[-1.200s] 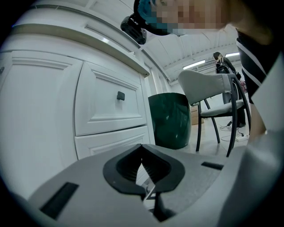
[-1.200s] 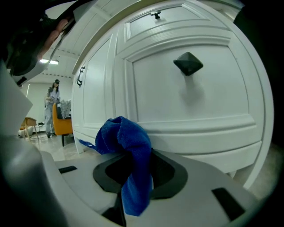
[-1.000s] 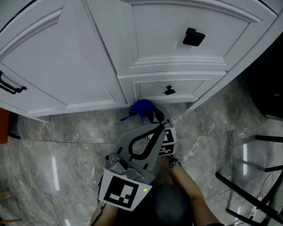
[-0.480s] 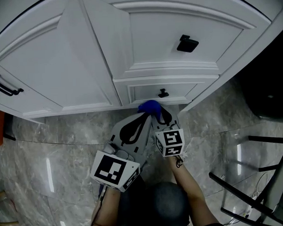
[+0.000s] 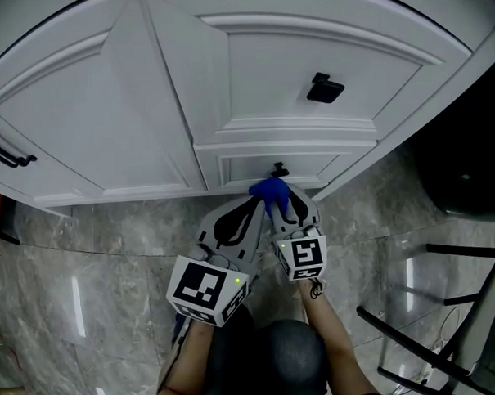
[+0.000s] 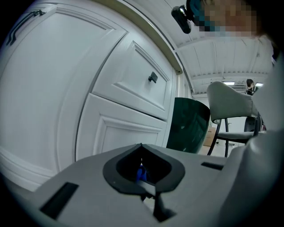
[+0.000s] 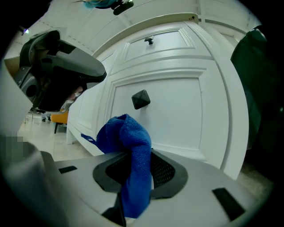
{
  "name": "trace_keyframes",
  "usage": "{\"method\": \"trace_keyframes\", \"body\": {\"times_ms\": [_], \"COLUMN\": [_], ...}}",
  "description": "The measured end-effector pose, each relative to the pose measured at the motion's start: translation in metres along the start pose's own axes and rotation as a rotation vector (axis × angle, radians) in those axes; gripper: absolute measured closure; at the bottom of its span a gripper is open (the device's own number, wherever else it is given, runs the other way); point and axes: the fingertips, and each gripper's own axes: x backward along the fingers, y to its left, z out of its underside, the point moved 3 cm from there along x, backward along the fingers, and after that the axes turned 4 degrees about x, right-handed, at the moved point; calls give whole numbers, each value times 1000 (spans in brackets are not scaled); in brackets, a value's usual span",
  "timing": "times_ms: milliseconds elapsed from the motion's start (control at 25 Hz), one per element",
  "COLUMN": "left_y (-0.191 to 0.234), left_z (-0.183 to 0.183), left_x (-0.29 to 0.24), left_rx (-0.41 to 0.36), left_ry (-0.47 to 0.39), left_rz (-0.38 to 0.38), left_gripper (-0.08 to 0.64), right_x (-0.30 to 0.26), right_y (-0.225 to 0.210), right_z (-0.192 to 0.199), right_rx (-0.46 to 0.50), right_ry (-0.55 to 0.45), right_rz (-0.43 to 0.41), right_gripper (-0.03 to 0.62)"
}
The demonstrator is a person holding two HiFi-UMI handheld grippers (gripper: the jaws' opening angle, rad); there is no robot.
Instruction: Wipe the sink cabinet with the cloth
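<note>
The white sink cabinet (image 5: 226, 87) fills the top of the head view, with a small lower drawer and its black knob (image 5: 279, 170). My right gripper (image 5: 282, 201) is shut on a blue cloth (image 5: 269, 188), whose bunched top sits just below that knob at the drawer front. In the right gripper view the cloth (image 7: 128, 142) hangs out between the closed jaws, close to a black knob (image 7: 140, 99). My left gripper (image 5: 246, 207) lies alongside the right one, jaws together with nothing gripped; a sliver of blue shows through its hollow (image 6: 141, 173).
A larger drawer with a black knob (image 5: 325, 88) sits above. A door with a black bar handle (image 5: 1, 148) is at far left. A dark green bin (image 5: 459, 167) stands right of the cabinet, black chair legs (image 5: 433, 324) at lower right. Grey marble floor (image 5: 111, 256) lies below.
Both grippers have moved forward toward the cabinet. The blue cloth has gone from the floor edge under the cabinet up to the lower drawer front near its knob.
</note>
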Motion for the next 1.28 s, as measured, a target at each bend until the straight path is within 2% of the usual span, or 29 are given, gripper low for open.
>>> {"method": "trace_keyframes", "body": {"times_ms": [200,960,1280], "left_y": [3,-6,-11], "left_z": [1,-3,-5], "left_x": [2,3,4], "left_rx": [2,8,2], "left_ry": [11,2,-2], "left_rz": [-14,19,29], "left_gripper": [555,555,555], "right_x": [5,33,42], "right_y": [-10,-74,-96], "right_z": [1,22,27], "right_rx": [-3,-31,-27], "right_ry": [-1,55,71], "right_rz": [36,203,248], "right_gripper": [477,477,477]}}
